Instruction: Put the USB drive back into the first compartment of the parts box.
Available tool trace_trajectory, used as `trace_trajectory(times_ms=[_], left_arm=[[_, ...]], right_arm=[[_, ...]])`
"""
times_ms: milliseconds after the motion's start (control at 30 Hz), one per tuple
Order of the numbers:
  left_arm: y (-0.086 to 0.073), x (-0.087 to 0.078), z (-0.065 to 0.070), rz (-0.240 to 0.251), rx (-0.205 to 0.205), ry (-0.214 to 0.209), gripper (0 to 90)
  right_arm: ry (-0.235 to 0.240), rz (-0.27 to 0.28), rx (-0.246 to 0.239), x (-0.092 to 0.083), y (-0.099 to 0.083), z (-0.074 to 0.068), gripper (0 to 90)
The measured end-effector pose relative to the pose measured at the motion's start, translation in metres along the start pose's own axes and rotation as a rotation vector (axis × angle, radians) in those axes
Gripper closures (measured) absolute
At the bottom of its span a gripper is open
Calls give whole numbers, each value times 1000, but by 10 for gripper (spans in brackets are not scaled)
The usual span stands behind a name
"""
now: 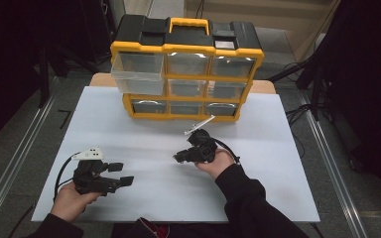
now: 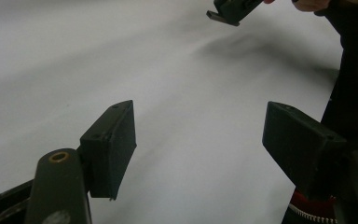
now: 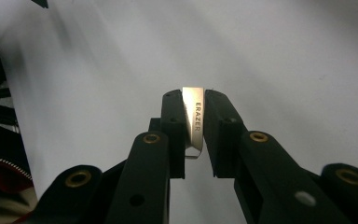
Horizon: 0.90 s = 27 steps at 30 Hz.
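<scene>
My right gripper (image 3: 194,99) is shut on a thin silver metal strip (image 3: 195,122) printed with the word ERAZER, which stands on edge between the pads. In the high view the right gripper (image 1: 178,157) hangs a little above the white table top (image 1: 154,134), right of centre, with its jaws aimed to the left. My left gripper (image 1: 123,174) sits at the front left, jaws pointing right. The left gripper (image 2: 200,125) is open, with bare white surface between its pads. The right gripper (image 2: 230,10) also appears at the top of the left gripper view.
A yellow and black drawer organizer (image 1: 186,74) stands at the back of the table. Its top-left clear drawer (image 1: 138,72) is pulled out toward me. Metal rails run along both sides of the table, with dark stands beyond them.
</scene>
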<state>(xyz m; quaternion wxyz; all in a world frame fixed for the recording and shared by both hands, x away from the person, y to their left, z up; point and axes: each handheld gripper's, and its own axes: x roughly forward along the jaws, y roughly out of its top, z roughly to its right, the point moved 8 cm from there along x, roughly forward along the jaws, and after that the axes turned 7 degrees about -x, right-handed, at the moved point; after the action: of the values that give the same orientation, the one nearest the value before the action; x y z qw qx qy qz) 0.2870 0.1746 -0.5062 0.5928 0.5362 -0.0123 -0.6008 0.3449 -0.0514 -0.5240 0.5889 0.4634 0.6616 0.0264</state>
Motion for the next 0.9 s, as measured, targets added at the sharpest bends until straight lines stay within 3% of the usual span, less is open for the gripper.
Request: trace_trajectory(times_ms=[267, 433, 900], left_arm=[[-1, 0, -1, -3, 1, 10, 271], [-1, 0, -2, -1, 1, 10, 271], [-1, 0, -1, 1, -5, 6, 271]], right_arm=[[44, -2, -46, -15, 12, -4, 764], [40, 1, -89, -22, 19, -6, 764], [115, 20, -118, -44, 49, -11, 764]])
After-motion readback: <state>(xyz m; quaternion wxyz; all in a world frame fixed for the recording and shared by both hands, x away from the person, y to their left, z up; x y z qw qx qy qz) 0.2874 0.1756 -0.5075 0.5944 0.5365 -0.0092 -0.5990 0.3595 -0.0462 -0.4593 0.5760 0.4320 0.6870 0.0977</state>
